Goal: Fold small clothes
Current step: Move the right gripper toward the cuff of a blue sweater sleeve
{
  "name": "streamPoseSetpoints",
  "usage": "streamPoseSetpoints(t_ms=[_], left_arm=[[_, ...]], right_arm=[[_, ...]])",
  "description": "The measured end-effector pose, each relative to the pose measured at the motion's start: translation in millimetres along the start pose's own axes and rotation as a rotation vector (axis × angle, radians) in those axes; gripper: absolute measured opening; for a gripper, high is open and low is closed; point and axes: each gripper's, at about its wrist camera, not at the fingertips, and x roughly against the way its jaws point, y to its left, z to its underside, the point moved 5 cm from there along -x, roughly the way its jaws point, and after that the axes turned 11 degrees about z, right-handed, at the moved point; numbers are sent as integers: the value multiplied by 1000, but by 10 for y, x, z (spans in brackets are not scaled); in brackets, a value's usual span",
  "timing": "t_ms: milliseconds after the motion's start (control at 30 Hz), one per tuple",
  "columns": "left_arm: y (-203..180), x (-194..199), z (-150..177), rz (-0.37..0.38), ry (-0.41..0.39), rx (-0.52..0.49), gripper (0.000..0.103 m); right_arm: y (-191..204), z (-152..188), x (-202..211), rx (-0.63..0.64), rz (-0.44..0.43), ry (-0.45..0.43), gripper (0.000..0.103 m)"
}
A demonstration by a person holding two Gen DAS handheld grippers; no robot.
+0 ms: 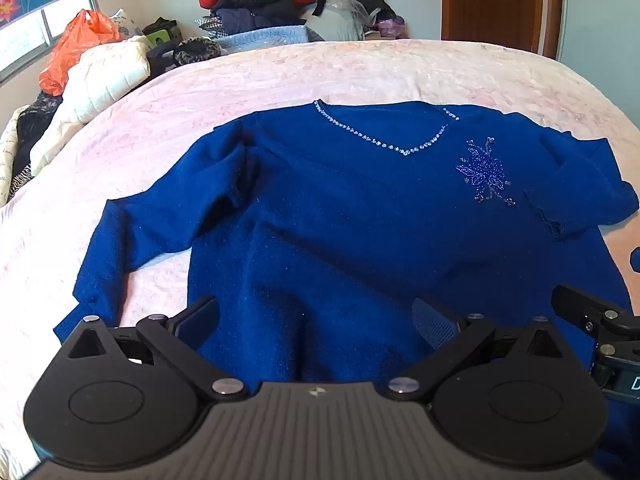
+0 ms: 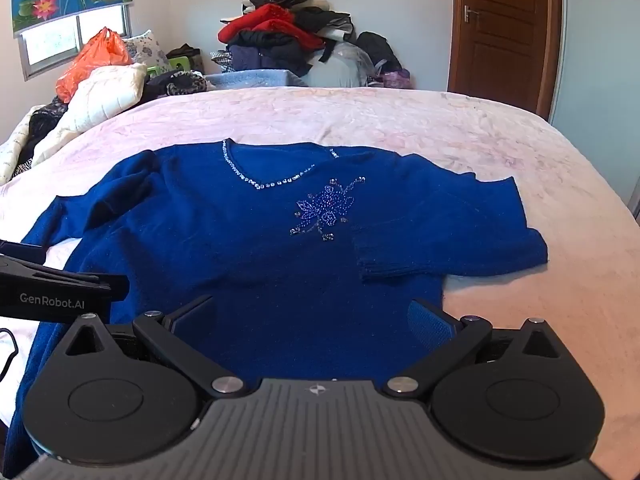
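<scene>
A royal-blue knit sweater (image 1: 340, 216) lies face up on the pink bedspread (image 1: 280, 76), neckline with rhinestones away from me and a beaded flower (image 1: 486, 172) on the chest. Both sleeves are folded inward. It also shows in the right wrist view (image 2: 240, 248). My left gripper (image 1: 316, 316) is open above the sweater's lower hem, left of centre, holding nothing. My right gripper (image 2: 312, 320) is open above the hem's right part, holding nothing. The right gripper's body shows at the left wrist view's right edge (image 1: 596, 320); the left one shows in the right wrist view (image 2: 52, 292).
A white quilted coat (image 1: 100, 80) and an orange plastic bag (image 1: 76, 48) lie at the bed's far left. A heap of clothes (image 1: 280, 4) stands behind the bed. A brown door (image 2: 504, 32) is at the back right. The bedspread (image 2: 400, 120) shows beyond the sweater.
</scene>
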Motion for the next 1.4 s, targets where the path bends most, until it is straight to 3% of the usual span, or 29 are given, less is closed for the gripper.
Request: streamPoseSetpoints(t_ms=[167,567,1067,1400], left_arm=[[26,-56,-10,9,22,-3,103],[7,-52,33,11,11,27,103],[5,-89,47,10,21,26,103],[5,-105,60,12,27,23,103]], right_arm=[[26,42,74,29,14,-62,102],[5,72,-4,22,-3,-28,102],[24,93,59,46,-47,-89,102],[34,101,68,71,-10,-101,102]])
